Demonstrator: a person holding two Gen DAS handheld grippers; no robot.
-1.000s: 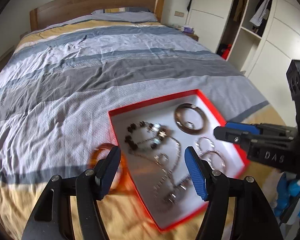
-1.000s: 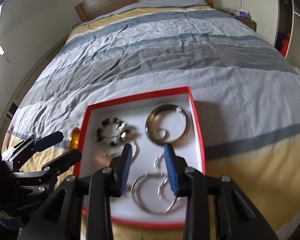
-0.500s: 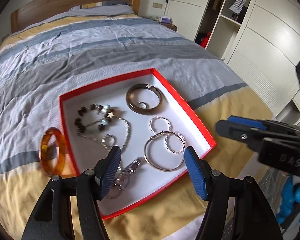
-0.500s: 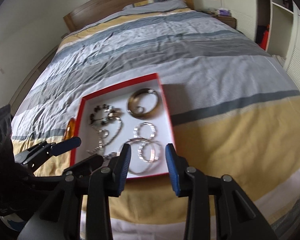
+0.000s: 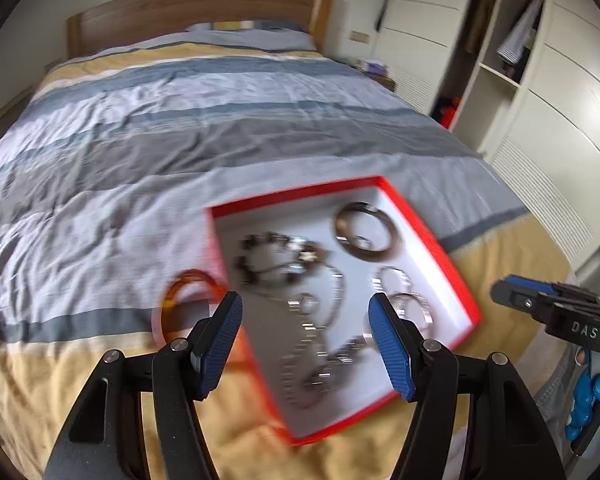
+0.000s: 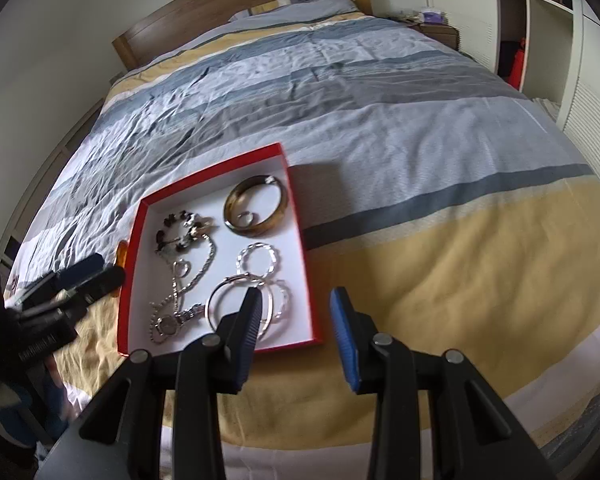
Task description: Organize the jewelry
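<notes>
Since the earlier frame the left tool (image 5: 306,338) has swung back over the red tray (image 6: 298,216), whose near half again lies between its blue pads; it is wide open and holds nothing. The right tool (image 6: 296,330) now hovers off the tray's right edge, partly open and empty. The amber bangle (image 5: 188,300) lies on the bed (image 6: 380,120), just ahead of the left tool's left pad, outside the tray. White letters "DAS" show on the right tool's body in the left wrist view
</notes>
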